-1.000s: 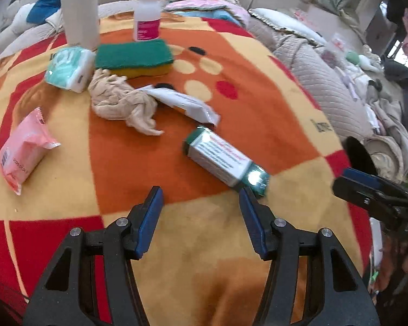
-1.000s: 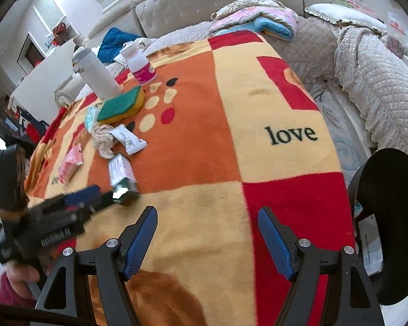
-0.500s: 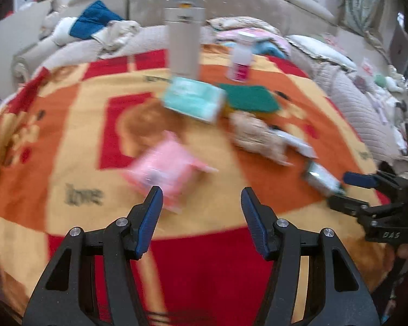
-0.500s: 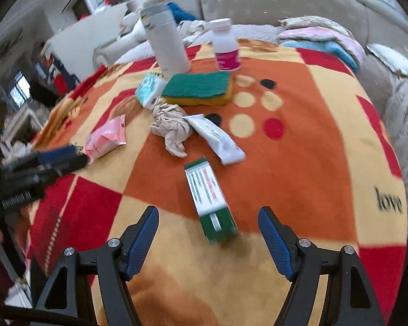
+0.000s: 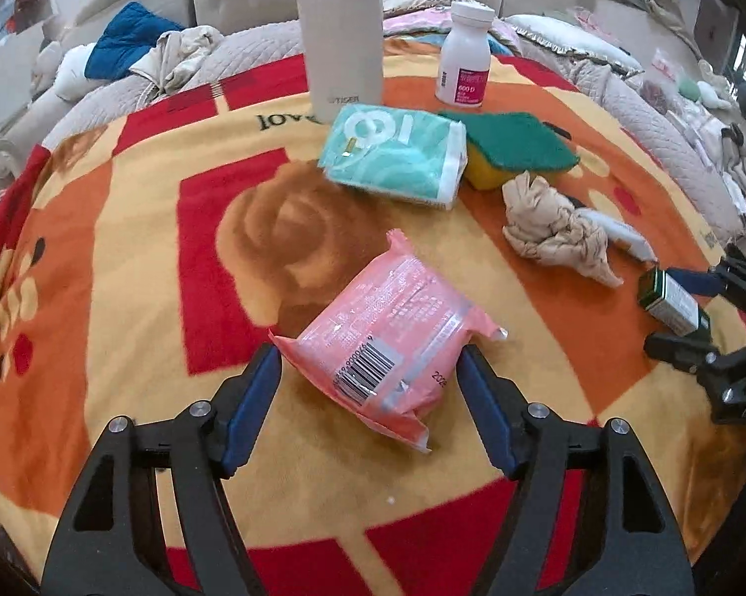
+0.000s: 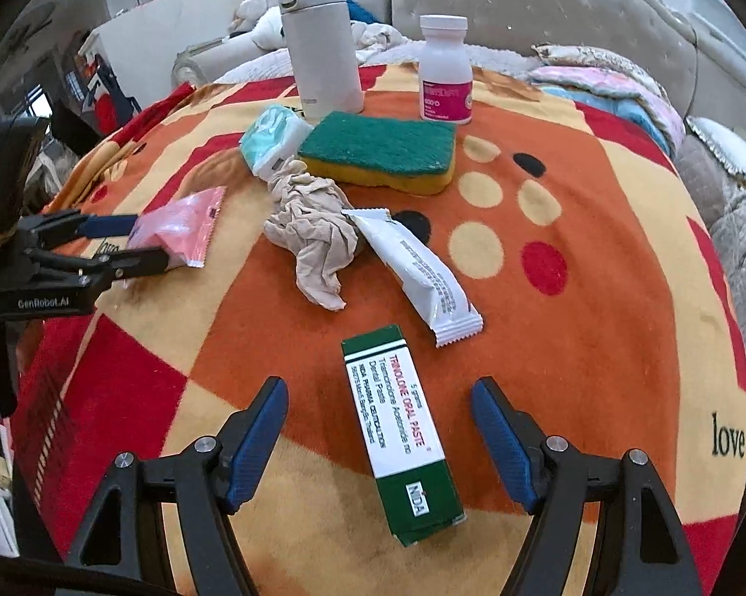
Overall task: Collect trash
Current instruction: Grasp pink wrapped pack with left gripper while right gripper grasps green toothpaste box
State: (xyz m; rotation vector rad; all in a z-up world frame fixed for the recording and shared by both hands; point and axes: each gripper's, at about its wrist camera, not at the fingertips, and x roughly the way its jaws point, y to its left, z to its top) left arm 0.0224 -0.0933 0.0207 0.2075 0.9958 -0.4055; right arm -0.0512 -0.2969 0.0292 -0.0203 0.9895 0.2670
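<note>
My left hand-held gripper [image 5: 365, 380] is opening around the pink plastic wipes packet [image 5: 390, 340]; my right hand-held gripper [image 6: 380, 427] stands wide astride the green-and-white cardboard paste box [image 6: 400, 429].

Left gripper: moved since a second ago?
Yes. The left gripper went from the green box leftward to straddle the pink packet, fingers opening.

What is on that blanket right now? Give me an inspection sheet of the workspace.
Surface: patterned blanket, over a couch.
Job's things: pink packet; green box; white wrapper; crumpled tissue.
Clutter: flask, pill bottle, sponge, teal tissue pack.
Grippers: left gripper opening, astride the pink packet; right gripper open, astride the green box.
Cables: nothing seen.
Surroundings: tufted couch back, bedding.
</note>
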